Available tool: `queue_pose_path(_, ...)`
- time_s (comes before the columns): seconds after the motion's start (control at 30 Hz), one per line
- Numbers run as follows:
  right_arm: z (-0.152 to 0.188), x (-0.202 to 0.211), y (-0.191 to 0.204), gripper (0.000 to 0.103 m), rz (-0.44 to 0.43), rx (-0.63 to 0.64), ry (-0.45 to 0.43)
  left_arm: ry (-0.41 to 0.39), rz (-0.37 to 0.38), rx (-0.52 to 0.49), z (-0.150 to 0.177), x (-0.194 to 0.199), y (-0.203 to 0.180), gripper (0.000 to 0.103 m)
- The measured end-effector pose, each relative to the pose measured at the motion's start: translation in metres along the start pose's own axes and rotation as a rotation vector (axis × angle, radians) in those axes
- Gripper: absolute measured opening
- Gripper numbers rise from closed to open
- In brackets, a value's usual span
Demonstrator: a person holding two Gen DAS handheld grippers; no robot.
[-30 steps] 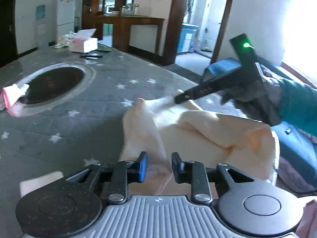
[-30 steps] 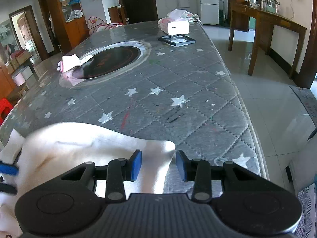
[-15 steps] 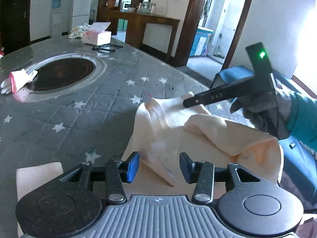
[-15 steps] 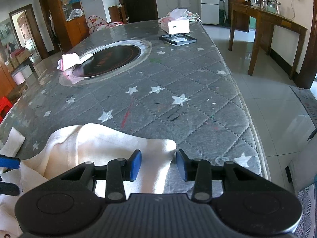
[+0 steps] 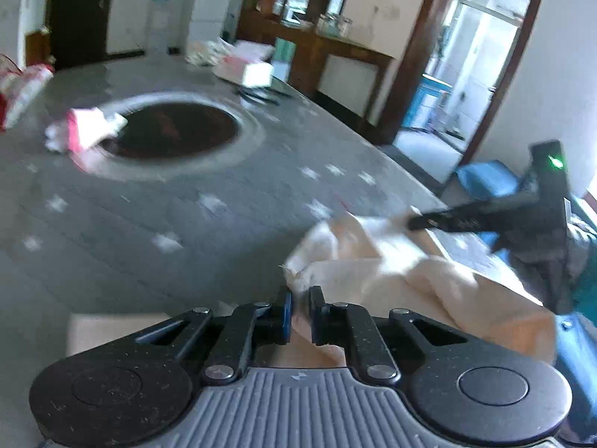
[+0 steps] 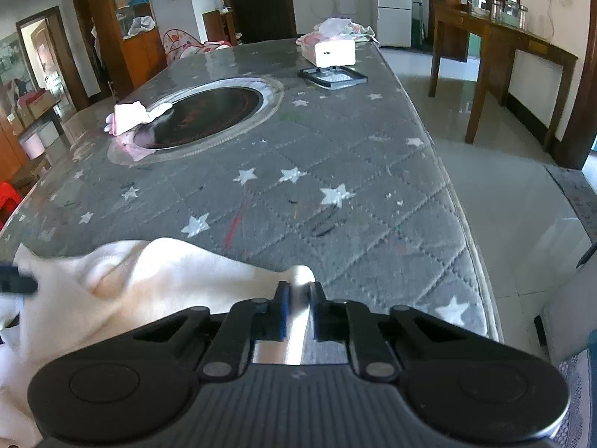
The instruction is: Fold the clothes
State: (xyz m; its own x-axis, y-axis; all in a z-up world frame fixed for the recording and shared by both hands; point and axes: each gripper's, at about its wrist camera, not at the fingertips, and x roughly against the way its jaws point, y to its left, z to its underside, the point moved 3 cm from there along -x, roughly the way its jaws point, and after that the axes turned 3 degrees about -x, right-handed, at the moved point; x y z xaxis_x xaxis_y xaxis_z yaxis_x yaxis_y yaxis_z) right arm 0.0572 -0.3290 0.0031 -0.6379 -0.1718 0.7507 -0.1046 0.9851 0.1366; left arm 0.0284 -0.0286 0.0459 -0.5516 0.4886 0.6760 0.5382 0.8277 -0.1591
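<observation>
Both claws pinch cream garment [image 6: 156, 280]: left claw [image 5: 300, 311] closing, right claw [image 6: 298, 308] clamped; table [image 6: 335, 142] beyond unobstructed.

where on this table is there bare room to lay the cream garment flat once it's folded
Bare quilted cover lies between the cream garment and the dark round inset, out to the right table edge. Crowded: the pink cloth on the inset's left rim, the white box and black tray at the far end.

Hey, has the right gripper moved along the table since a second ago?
No. The right gripper sits at the same spot against the table's star pattern; only its jaws have shut on the cream cloth.
</observation>
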Motion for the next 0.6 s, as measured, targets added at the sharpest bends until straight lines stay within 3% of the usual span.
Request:
queue_pose_path(0.17, -0.014, -0.006, 0.010, 0.007, 0.011, 0.036, -0.010, -0.022, -0.129, -0.007, -0.019, 0.002, 0.036, 0.010)
queue_pose_path(0.6, -0.078, -0.052, 0.059, 0.006, 0.027, 0.155, -0.073, -0.022, -0.282, 0.024, -0.038, -0.013, 0.099, 0.010)
